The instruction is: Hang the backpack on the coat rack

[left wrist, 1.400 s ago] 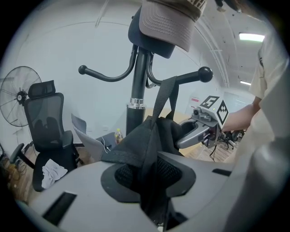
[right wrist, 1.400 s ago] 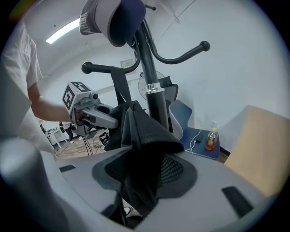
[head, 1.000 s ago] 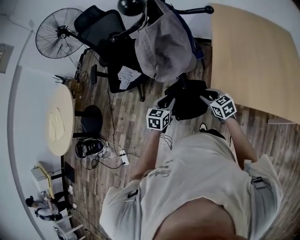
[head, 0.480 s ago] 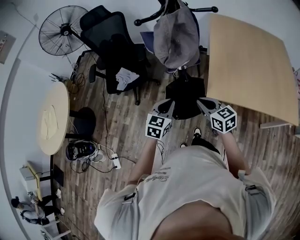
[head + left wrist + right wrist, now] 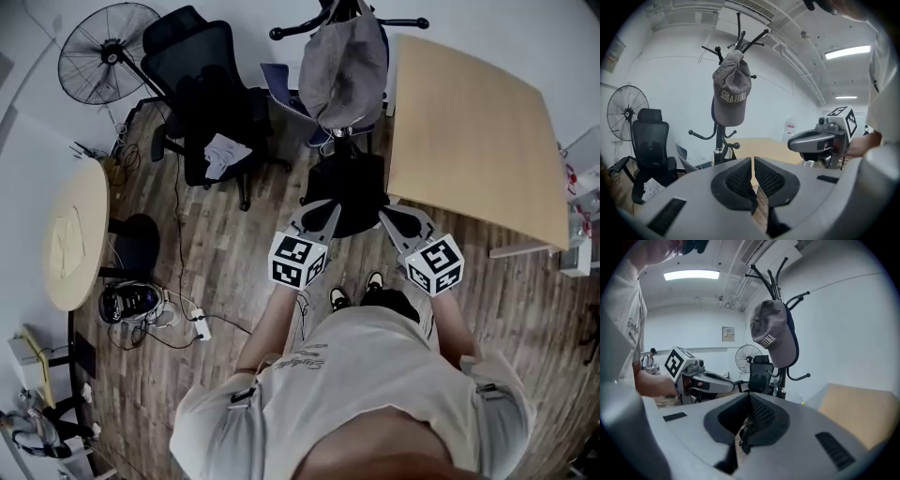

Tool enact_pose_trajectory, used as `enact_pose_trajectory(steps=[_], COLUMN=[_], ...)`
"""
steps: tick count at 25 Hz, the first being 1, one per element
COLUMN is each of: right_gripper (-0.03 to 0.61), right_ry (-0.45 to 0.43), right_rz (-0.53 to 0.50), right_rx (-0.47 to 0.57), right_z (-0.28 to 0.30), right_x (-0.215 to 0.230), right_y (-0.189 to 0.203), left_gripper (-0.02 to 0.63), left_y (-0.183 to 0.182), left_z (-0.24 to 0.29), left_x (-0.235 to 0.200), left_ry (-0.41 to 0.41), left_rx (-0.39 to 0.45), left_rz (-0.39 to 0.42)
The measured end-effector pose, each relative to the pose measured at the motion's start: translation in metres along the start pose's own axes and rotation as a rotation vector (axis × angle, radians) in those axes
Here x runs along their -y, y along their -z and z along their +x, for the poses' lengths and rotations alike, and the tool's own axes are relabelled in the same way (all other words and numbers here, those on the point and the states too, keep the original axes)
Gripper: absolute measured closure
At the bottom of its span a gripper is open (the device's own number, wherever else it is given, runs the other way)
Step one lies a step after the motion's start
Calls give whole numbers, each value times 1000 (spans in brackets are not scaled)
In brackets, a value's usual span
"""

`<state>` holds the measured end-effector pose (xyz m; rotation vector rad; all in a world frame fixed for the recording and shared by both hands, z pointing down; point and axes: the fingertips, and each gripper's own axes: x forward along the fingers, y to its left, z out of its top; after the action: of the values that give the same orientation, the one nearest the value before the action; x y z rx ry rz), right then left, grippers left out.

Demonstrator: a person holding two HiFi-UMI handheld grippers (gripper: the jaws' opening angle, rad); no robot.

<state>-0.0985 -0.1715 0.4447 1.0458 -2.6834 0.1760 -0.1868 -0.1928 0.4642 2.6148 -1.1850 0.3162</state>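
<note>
Head view: holds the black backpack [image 5: 354, 187] near the coat rack [image 5: 291, 31], between left gripper [image 5: 319, 208] and right gripper [image 5: 392, 214]. Left gripper view: pinches to a thin slit on the backpack's dark edge. Right gripper view: clamps fully shut on its black strap [image 5: 746, 432].

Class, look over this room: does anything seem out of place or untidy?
Yes: loose cables and a power strip sprawl tangled on the floor beside the round table, a trip hazard.
</note>
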Motion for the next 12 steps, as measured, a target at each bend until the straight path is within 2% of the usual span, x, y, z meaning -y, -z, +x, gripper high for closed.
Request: enact_pose_trajectory(steps=[3, 12], right_gripper=[584, 584], right_ry=[19, 21], right_rz=[-54, -69], right_rx=[32, 119], right_z=[-11, -28], right_x=[1, 27], right_y=[-16, -52], left_gripper=[584, 584], left_y=[-7, -36], left_z=[-6, -7], left_x=[4, 4], left_ry=[-38, -115], left_rx=[21, 40], left_rz=[17, 49])
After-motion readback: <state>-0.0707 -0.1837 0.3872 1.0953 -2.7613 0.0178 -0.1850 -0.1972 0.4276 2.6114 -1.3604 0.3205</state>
